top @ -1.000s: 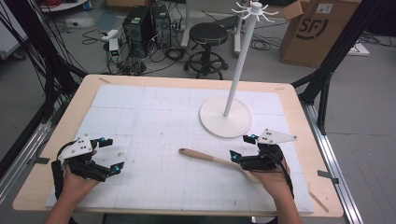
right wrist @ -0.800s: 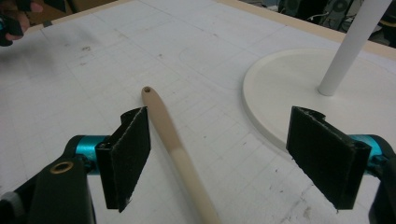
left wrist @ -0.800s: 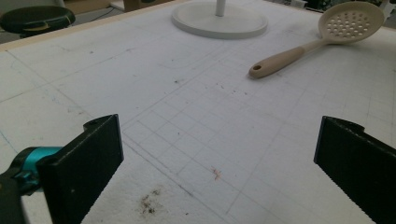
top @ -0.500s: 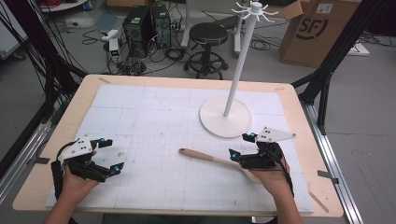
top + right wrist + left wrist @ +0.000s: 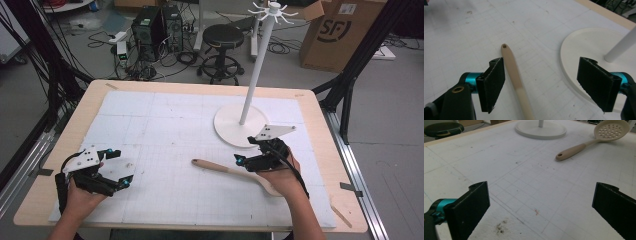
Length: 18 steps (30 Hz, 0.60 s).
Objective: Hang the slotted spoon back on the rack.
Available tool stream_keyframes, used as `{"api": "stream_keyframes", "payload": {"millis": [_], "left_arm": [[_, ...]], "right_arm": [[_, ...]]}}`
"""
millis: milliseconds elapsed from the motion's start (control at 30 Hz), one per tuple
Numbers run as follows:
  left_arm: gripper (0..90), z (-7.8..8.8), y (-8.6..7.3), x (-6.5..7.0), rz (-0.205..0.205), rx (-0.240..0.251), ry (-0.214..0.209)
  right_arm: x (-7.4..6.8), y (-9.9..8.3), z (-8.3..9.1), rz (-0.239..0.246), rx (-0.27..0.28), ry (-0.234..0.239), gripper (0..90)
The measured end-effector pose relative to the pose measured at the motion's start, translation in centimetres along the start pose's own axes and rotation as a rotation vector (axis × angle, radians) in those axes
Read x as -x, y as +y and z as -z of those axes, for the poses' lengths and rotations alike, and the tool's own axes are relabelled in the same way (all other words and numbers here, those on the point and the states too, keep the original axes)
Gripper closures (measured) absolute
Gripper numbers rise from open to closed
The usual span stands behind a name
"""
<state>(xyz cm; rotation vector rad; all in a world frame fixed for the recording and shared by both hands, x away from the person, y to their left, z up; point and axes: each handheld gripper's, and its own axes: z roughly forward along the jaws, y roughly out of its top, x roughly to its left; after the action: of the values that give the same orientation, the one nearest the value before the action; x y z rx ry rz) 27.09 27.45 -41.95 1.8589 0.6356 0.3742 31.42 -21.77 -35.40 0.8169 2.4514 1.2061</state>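
Beige slotted spoon (image 5: 235,171) lies flat under the open right claw (image 5: 243,161); left claw (image 5: 120,167) open, well apart.

Even, diffuse overhead light; all three views bright enough, none crisp.

High view: soft and low in detail, white mat (image 5: 165,130) near washed out with grid lines faint, only weak shadows under the hands and beside the stand base (image 5: 240,125); floor behind is dimmer. Left gripper view: mat is sharp mid-frame, near jaws are soft, the slotted spoon (image 5: 596,140) at top is slightly soft with a thin shadow under it. Right gripper view: mild blur overall, spoon handle (image 5: 515,77) loses focus toward the bottom edge, stand pole (image 5: 621,46) blurred at right, a dull shadow in the top left corner. No hard glare anywhere; black jaw pads hold their texture.
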Motion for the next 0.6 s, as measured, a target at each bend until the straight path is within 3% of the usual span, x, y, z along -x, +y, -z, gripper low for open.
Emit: {"api": "stream_keyframes", "payload": {"millis": [133, 167, 200, 333, 600], "left_arm": [[1.8, 0.0, 0.0, 0.0, 0.0, 0.0, 0.001], [1.8, 0.0, 0.0, 0.0, -0.001, 0.0, 0.001], [1.8, 0.0, 0.0, 0.0, -0.001, -0.001, 0.001], [1.8, 0.1, 0.0, 0.0, -0.001, -0.001, 0.002], [1.8, 0.1, 0.0, 0.1, -0.004, -0.002, 0.003]], "right_arm": [[-0.4, 0.6, -1.6, 0.03, -0.058, 0.021, 23.2], [-0.8, 0.6, -2.6, 0.052, -0.101, 0.034, 23.9], [-0.8, 0.6, -2.6, 0.052, -0.101, 0.034, 23.9], [-1.6, 0.5, -4.4, 0.112, -0.206, 0.035, 24.2], [-1.9, 0.1, -6.3, 0.129, -0.318, 0.06, 27.8]]}}
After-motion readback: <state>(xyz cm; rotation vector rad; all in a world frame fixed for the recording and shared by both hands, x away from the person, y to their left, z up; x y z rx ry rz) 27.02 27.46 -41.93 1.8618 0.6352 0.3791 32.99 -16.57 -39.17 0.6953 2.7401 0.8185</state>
